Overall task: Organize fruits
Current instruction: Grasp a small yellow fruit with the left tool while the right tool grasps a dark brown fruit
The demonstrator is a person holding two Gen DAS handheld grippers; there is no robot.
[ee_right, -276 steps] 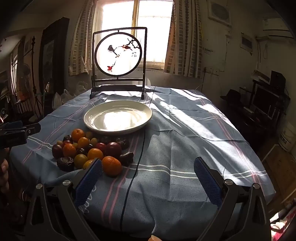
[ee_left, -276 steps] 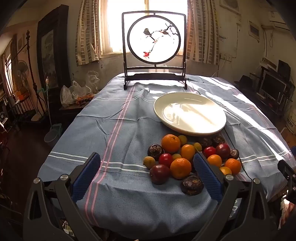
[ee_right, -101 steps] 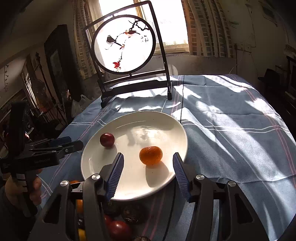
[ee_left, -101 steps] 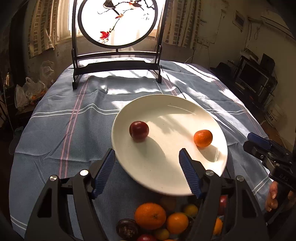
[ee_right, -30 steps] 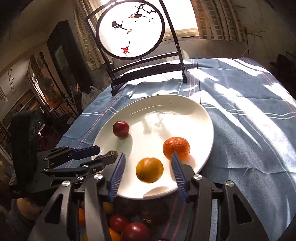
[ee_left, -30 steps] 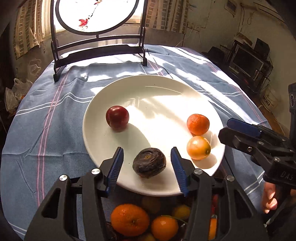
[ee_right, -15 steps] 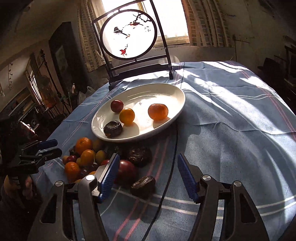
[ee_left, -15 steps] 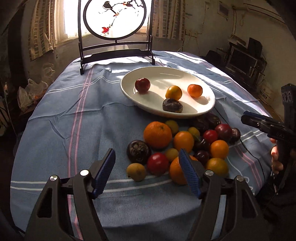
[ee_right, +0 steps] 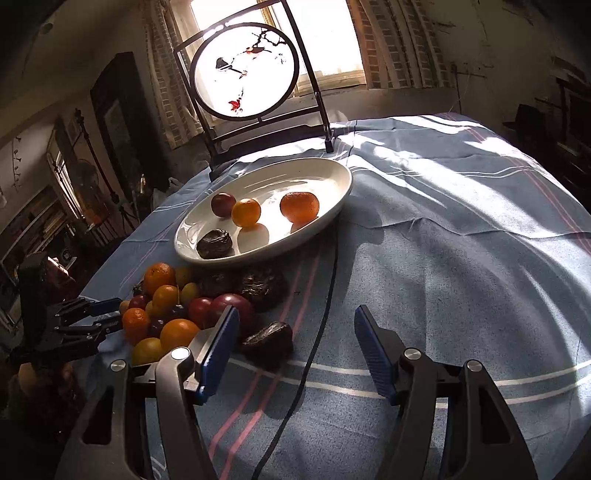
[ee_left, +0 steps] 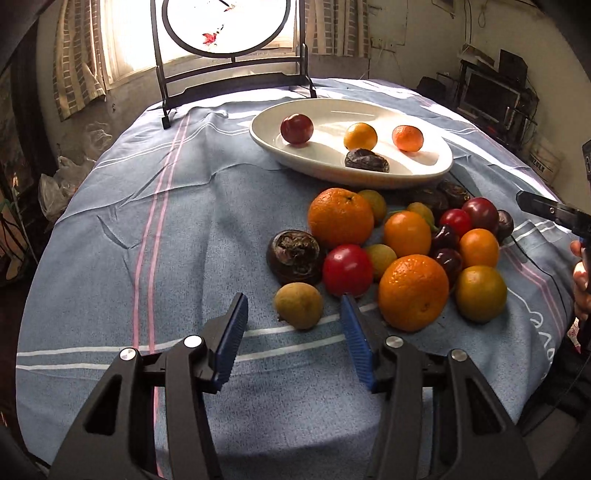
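Observation:
A white plate (ee_left: pixel 436 173) (ee_right: pixel 332 214) holds a red plum (ee_left: pixel 296 128), a yellow-orange fruit (ee_left: pixel 360 136), a mandarin (ee_left: pixel 407 138) and a dark wrinkled fruit (ee_left: pixel 366 161). A pile of several fruits lies in front of it on the blue cloth. My left gripper (ee_left: pixel 293 317) is open, low over the cloth, its pads on either side of a small tan fruit (ee_left: pixel 299 305). My right gripper (ee_right: pixel 295 330) is open and empty, just right of the pile, with a dark wrinkled fruit (ee_right: pixel 267 338) by its left pad.
A round painted screen on a black stand (ee_left: pixel 229 33) stands at the table's far edge. A thin black cable (ee_right: pixel 325 314) runs across the cloth from the plate toward me. The table's edges drop off left and right; furniture stands beyond.
My left gripper has dropped toward the pile and narrowed around the small tan fruit. My right gripper has moved lower and closer to the pile's right side.

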